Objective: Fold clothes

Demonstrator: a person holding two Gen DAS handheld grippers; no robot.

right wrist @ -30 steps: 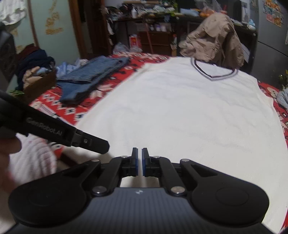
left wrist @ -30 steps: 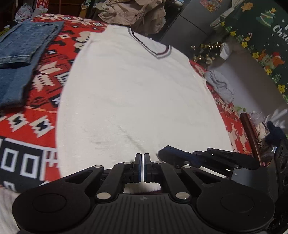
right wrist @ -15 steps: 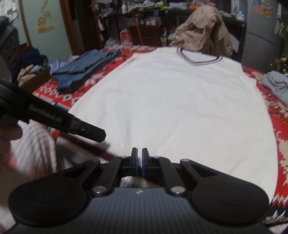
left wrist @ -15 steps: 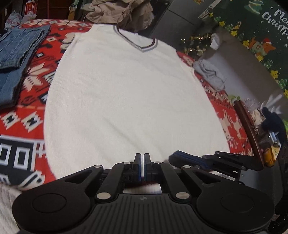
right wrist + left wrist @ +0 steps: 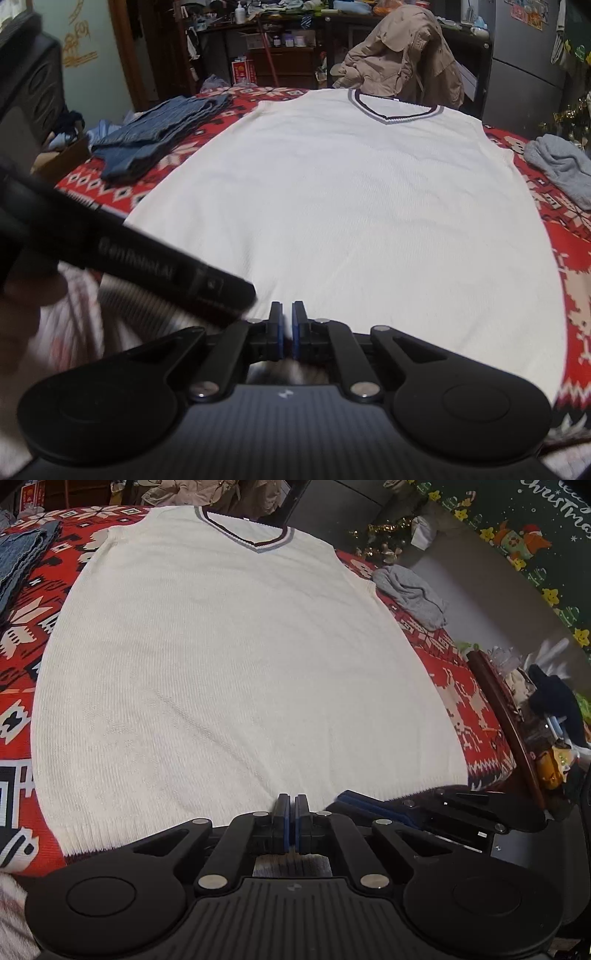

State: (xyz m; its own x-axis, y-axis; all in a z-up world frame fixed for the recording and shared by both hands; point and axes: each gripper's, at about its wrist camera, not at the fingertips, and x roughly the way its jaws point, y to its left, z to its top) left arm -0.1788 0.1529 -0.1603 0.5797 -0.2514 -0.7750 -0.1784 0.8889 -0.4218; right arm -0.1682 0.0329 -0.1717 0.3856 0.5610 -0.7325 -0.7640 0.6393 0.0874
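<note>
A white knit vest (image 5: pixel 229 664) with a dark-striped V collar lies flat on a red patterned blanket (image 5: pixel 22 635), collar far, hem near. My left gripper (image 5: pixel 294 808) is at the middle of the hem, pads shut on a thin strip of white knit. Ribbed hem shows beneath its fingers. Just to its right lies my right gripper (image 5: pixel 373 808). In the right wrist view the vest (image 5: pixel 351 206) fills the middle, and the right gripper (image 5: pixel 287 314) is shut on the hem. The left gripper (image 5: pixel 229 288) crosses in from the left, blurred.
Folded jeans (image 5: pixel 159 136) lie on the blanket's left side and a grey cloth (image 5: pixel 565 166) on its right. A tan jacket (image 5: pixel 402 62) hangs on a chair beyond the collar. A wooden edge (image 5: pixel 506 716) with clutter runs along the right. A hand (image 5: pixel 22 306) shows at left.
Both grippers drew back toward the near edge with the hem still at their tips. The vest now looks longer and flatter, its collar farther off.
</note>
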